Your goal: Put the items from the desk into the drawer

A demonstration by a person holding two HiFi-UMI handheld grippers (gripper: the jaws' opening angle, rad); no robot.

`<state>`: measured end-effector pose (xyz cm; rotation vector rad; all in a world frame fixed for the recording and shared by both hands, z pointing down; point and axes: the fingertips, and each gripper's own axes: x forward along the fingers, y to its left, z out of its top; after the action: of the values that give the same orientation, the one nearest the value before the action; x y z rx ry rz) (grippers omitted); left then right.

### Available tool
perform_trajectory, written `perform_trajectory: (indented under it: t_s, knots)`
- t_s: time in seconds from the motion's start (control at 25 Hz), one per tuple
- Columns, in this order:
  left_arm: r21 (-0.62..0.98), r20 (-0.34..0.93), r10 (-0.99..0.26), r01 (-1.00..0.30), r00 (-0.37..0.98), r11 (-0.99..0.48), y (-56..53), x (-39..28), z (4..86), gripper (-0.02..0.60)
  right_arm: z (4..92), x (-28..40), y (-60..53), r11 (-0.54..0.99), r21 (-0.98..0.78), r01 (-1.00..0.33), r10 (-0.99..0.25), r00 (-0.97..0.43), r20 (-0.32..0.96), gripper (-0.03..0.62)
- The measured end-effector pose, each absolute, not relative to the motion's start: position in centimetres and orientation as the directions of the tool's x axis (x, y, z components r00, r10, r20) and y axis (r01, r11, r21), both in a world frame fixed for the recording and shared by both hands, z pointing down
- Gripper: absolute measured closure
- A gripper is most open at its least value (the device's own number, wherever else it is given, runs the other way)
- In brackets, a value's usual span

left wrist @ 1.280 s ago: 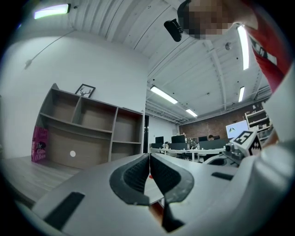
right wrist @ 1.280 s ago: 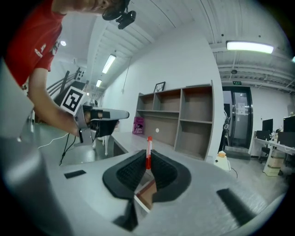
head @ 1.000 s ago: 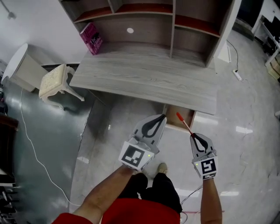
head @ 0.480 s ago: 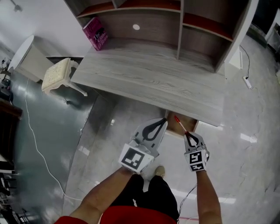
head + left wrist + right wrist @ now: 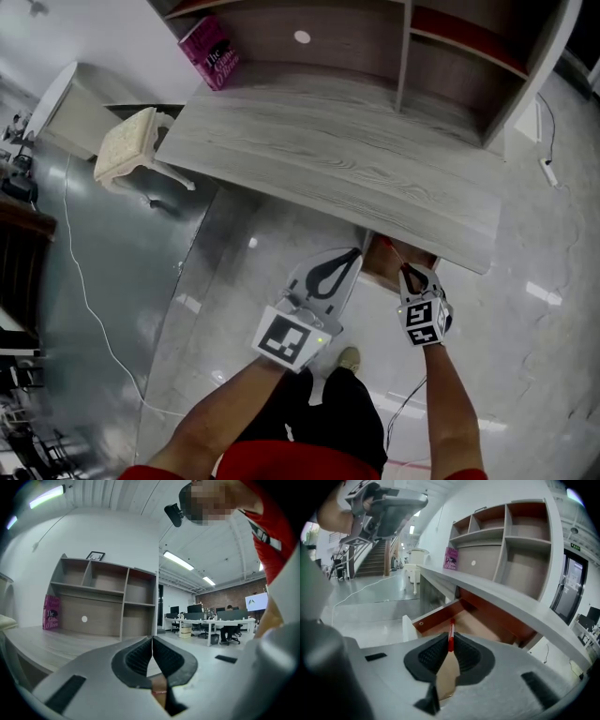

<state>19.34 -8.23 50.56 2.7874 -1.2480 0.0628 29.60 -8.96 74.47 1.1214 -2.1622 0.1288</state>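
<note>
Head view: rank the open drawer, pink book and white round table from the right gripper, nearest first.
1. Open drawer, just ahead of the right gripper, under the desk edge.
2. Pink book, at the desk's back left.
3. White round table, past the desk's left end.

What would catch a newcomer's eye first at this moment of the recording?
The thin red pen clamped in the jaws of the right gripper stands out first, pointing toward the open reddish-brown wooden drawer under the grey wood-grain desk. Next come the pink book at the desk's far left end, and the left gripper, shut on nothing.
</note>
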Motion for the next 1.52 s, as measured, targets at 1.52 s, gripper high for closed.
perform_trajectory:
  t_s: [1.52]
  knots:
    - [0.003, -0.101, -0.580, -0.583, 0.808, -0.813, 1.1, 17.4, 34.7, 0.572, 34.4, 21.4, 1.8, 0.528, -0.009, -0.849, -0.842, -0.522, -0.137, 0.589]
